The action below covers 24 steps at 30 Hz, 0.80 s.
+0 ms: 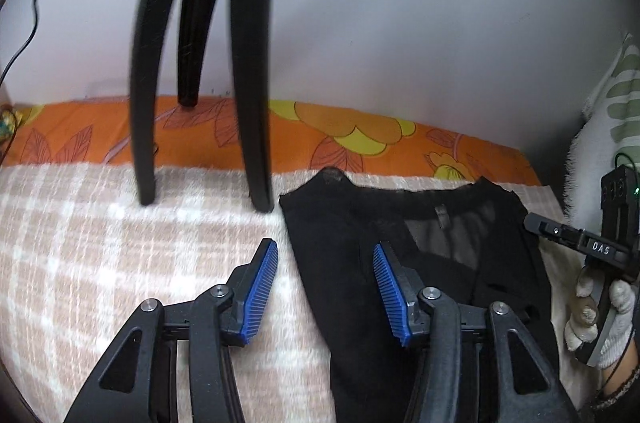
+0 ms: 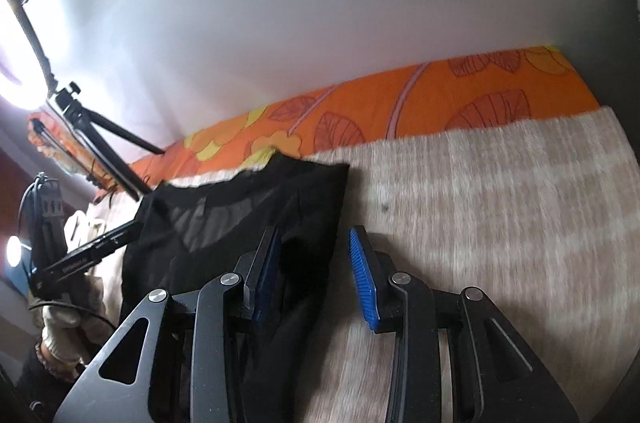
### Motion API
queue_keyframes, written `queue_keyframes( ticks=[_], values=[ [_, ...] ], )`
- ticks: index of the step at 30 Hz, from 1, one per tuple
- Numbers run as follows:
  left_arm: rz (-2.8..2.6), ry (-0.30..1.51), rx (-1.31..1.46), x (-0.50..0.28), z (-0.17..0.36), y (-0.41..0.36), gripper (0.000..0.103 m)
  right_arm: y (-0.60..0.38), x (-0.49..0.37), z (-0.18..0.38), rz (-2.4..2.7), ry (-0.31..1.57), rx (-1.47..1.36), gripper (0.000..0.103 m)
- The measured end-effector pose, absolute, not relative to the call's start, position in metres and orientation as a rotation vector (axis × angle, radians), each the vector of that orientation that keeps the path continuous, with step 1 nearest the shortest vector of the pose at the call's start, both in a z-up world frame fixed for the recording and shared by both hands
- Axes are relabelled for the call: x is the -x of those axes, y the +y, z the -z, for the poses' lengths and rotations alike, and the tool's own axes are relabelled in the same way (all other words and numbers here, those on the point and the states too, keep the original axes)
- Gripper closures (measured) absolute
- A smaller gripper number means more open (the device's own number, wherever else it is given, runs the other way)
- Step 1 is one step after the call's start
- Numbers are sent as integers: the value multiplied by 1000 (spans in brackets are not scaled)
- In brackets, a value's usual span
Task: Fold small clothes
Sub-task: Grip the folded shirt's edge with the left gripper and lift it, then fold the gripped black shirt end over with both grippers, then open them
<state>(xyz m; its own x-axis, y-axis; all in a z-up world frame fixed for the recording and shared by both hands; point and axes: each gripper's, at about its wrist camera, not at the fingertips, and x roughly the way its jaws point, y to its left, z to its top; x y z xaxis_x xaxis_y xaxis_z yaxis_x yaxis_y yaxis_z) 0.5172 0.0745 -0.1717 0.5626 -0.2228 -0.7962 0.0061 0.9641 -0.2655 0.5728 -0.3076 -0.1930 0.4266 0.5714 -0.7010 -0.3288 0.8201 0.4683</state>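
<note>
Checked blanket [image 1: 100, 255] under black garment [image 1: 340, 223], tongs [image 1: 326, 293] astride.

Black garment [image 1: 352, 223]: thin matt cloth, sheer mesh panel at 1 o'clock. Checked blanket [image 1: 80, 243]: fuzzy, napped weave. Floral sheet [image 1: 360, 135]: smooth printed cotton-like cloth. Left gripper [image 1: 326, 297]: ribbed blue rubbery pads, matt black plastic links, bright metal pins. Glove [image 1: 616, 307]: coarse white knit.

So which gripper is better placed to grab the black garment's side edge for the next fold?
Probably the right. Its gripper straddles the black garment's edge, open, with cloth between the fingers. The left gripper is open too, but its gap lies mostly over the checked blanket, with only one finger over the garment.
</note>
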Motion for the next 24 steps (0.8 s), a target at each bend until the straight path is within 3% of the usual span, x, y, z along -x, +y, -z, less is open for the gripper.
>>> queue_keyframes(
  ticks=[5,8,9,12,24],
  values=[
    [124,970,189,-530,171,63,54,-297,-588,195,-583,967,-274,69],
    [102,972,166,-536,173,59,73,-289,-591,194,-594,951,-253,67],
    [103,969,163,-537,173,58,85,-286,-591,193,-610,952,-249,69],
    [135,967,150,-537,172,53,97,-279,-590,192,-625,948,-228,97],
    [230,881,192,-482,117,49,101,-294,-540,137,-702,821,-223,100]
  ],
)
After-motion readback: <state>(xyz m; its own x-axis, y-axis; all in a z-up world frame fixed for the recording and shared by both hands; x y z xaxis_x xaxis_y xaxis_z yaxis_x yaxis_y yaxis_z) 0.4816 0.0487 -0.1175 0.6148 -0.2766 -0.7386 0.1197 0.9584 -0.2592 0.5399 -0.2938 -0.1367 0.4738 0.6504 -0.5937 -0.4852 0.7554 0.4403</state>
